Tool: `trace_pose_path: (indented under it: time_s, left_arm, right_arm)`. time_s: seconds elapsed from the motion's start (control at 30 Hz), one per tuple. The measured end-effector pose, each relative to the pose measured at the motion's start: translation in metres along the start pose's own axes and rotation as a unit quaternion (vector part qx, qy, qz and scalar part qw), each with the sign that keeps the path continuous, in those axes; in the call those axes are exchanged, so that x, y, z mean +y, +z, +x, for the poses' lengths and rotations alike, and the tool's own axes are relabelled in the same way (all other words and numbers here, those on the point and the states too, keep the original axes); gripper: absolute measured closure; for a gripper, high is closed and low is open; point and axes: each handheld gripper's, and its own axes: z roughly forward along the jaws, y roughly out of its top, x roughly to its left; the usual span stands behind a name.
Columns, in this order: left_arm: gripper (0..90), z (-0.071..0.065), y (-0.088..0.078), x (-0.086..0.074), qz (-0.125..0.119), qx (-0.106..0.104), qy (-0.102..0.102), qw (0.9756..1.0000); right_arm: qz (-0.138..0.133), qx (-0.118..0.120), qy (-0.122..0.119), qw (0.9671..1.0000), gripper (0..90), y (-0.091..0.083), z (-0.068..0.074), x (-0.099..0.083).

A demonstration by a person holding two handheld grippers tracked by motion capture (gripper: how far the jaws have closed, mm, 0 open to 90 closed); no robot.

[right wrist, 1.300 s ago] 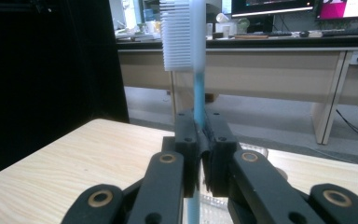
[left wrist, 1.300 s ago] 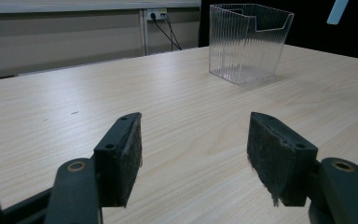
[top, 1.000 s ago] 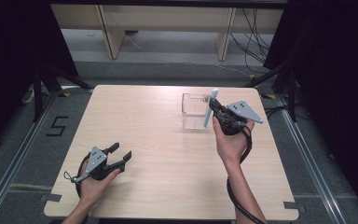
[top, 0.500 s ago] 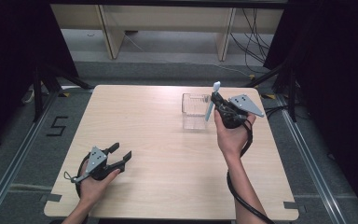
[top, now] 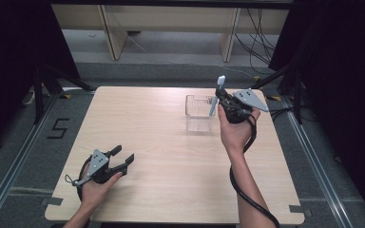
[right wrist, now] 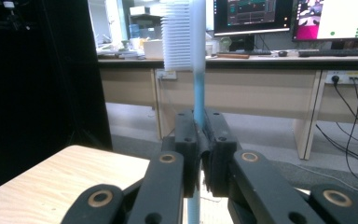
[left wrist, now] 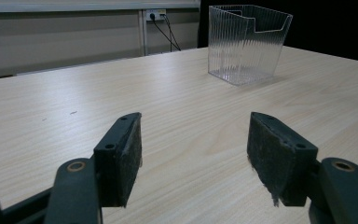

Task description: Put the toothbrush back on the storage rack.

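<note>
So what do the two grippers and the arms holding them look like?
Both the left gripper and the right gripper are black with two jaws, dark fuzzy pads and brass-coloured rivets, each topped by a grey triangular plate. A black cable trails from the right one. The forearms are bare.

Lighting over my surface (top: 171, 142) is even and diffuse from overhead; it is well lit, while both sides of the high view fall to near black. Shadows under my hands are soft and faint. A broad pale sheen lies on the wood in the left gripper view, and the clear bin (left wrist: 247, 42) catches small highlights. That view is sharp at distance; my left hand-held gripper (left wrist: 193, 149) is slightly soft up close. In the right gripper view the monitors (right wrist: 284, 18) glow bright, the left is dark, and the near jaws are soft.
</note>
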Motion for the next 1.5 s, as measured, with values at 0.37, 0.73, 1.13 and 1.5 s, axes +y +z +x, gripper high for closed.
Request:
trace_pose_path:
  time_s: [0.37, 0.73, 1.13, 1.5]
  left_arm:
    - [35.0, 0.000, 0.000, 0.000, 0.000, 0.000, -0.001, 1.0000]
    - [34.8, 0.000, 0.000, 0.000, -0.002, -0.001, -0.004, 1.0000]
    - [34.5, 0.000, 0.000, 0.000, -0.002, -0.001, -0.005, 1.0000]
    - [34.6, 0.000, 0.000, 0.000, -0.001, -0.002, -0.006, 1.0000]
  right_arm:
    - [-0.006, -0.009, 0.003, 0.9999, 85.8, 0.006, -0.007, 0.004]
    - [-0.003, -0.019, 0.008, 0.9998, 85.8, 0.016, -0.012, 0.000]
    - [0.005, -0.029, 0.012, 0.9995, 85.7, 0.024, -0.017, -0.009]
    - [0.012, -0.035, 0.015, 0.9992, 85.7, 0.029, -0.020, -0.017]
